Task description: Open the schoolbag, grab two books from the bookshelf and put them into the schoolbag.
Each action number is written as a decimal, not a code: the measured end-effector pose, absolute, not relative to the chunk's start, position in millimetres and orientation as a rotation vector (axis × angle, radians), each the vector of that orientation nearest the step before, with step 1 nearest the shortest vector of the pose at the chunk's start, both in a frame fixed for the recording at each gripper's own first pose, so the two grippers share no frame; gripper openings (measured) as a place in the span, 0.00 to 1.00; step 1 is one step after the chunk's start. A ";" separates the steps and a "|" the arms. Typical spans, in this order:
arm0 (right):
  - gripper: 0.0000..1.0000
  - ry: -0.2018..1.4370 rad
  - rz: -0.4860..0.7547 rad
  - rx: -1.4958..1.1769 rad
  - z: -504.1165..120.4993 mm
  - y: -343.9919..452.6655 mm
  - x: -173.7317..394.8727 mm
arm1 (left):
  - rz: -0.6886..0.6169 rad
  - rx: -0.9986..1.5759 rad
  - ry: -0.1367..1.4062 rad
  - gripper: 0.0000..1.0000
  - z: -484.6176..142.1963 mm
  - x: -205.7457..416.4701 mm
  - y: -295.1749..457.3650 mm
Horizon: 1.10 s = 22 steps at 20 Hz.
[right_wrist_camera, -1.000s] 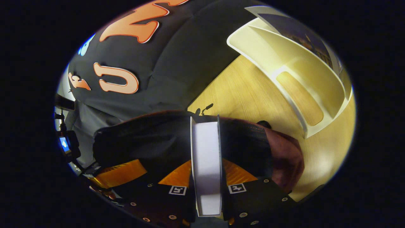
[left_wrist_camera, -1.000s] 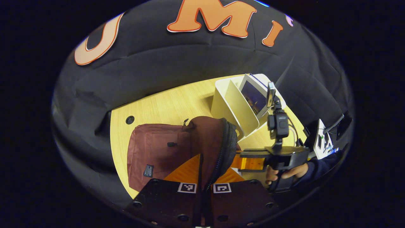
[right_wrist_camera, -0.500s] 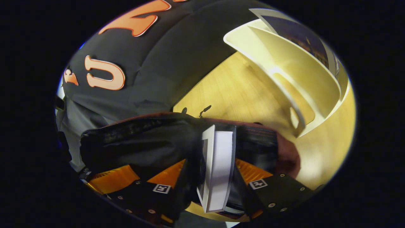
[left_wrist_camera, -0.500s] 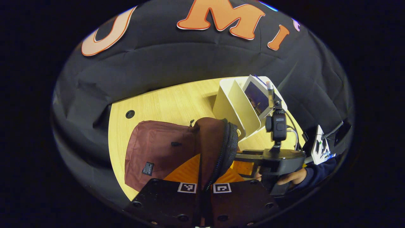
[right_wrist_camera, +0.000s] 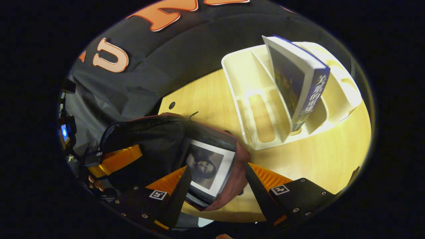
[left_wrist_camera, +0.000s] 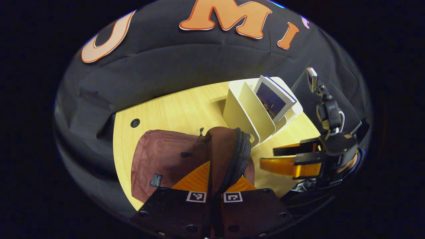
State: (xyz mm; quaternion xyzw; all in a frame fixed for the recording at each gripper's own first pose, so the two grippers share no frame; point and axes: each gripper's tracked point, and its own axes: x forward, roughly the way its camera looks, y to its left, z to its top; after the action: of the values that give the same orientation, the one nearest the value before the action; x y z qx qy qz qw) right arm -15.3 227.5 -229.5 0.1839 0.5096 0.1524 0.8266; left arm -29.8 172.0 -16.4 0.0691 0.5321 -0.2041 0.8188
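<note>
The left gripper point(left_wrist_camera: 214, 186) is clenching the raised flap of the maroon schoolbag point(left_wrist_camera: 172, 159), its fingers pinching the zip edge and holding the mouth open. The right gripper point(right_wrist_camera: 215, 186) is hanging just above that mouth with its fingers spread wide and nothing between them; from the left gripper view it point(left_wrist_camera: 285, 159) is hovering beside the bag, over the table's near edge. A book with a pale cover point(right_wrist_camera: 207, 171) is lying inside the bag's dark opening, right below the spread fingers (its far end is hidden by the lining). The schoolbag is sitting near the front edge of the wooden table point(left_wrist_camera: 179, 109). Behind it, toward the table's far corner, a cream bookshelf point(right_wrist_camera: 245, 96) is standing, and a second book with a dark cover point(right_wrist_camera: 298, 79) is leaning tilted in one of its slots.
</note>
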 end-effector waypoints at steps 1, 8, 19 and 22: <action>0.97 1.071 0.314 0.349 -222.4 213.4 -13.2 | -0.434 0.153 1.133 0.05 -15.9 -30.6 171.6; 0.97 1.064 0.324 0.156 -166.3 150.6 12.1 | -0.419 0.123 1.146 0.05 -23.9 -33.1 168.8; 0.97 1.127 0.309 -0.014 -140.9 111.0 100.8 | -0.378 0.079 1.179 0.05 -35.5 -30.5 172.2; 0.97 1.153 0.329 -0.083 -156.0 108.3 125.4 | -0.369 0.061 1.194 0.05 -39.1 -31.3 171.6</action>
State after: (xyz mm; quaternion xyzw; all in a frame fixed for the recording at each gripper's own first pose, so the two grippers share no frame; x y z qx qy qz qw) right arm 125.4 108.3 -156.0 -0.0392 0.5423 0.1546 0.8249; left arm -31.3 171.6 -39.1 0.0286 0.5590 -0.1728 0.8105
